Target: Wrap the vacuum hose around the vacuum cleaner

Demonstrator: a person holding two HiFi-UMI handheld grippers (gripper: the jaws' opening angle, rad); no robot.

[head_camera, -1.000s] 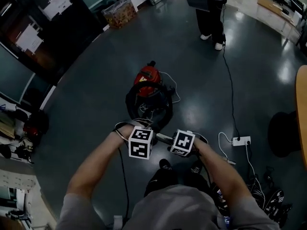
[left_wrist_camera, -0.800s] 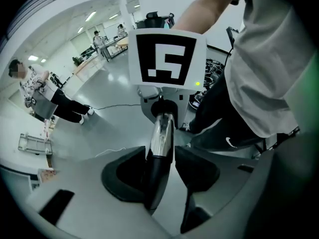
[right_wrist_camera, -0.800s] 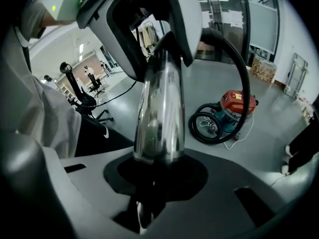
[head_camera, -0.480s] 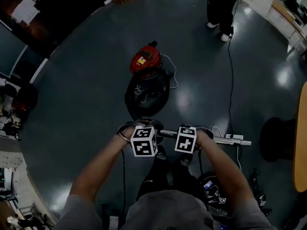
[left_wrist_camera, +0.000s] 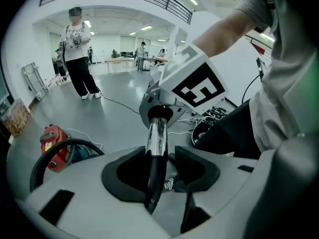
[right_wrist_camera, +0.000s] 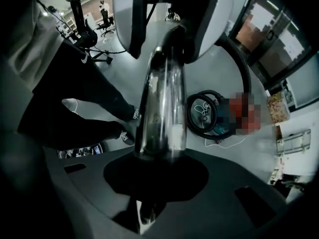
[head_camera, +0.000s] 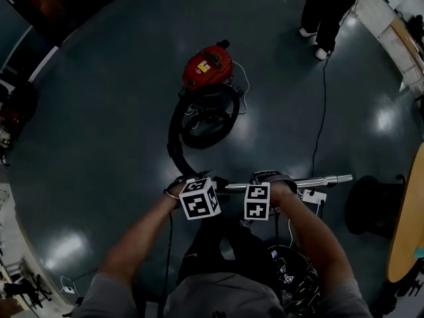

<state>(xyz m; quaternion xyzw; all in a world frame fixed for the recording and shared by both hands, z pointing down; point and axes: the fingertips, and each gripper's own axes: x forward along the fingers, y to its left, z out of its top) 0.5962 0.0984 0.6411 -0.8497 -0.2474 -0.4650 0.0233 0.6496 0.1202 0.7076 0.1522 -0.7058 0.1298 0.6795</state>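
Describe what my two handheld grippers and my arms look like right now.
The left gripper and right gripper each have a pale grey moulded body, black fingers and a white cube printed with black square markers. The arms are bare below short grey sleeves.

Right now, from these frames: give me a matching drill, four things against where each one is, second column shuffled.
Things
1. metal tube
2. vacuum cleaner
3. hose
4. bystander

Places
A. standing at the far edge of the floor, top right in the head view
B. looped on the floor next to the red body, then running back toward the person
C. clamped in the left gripper and the right gripper
D. sitting on the floor ahead of the person

Pairs: 1-C, 2-D, 3-B, 4-A
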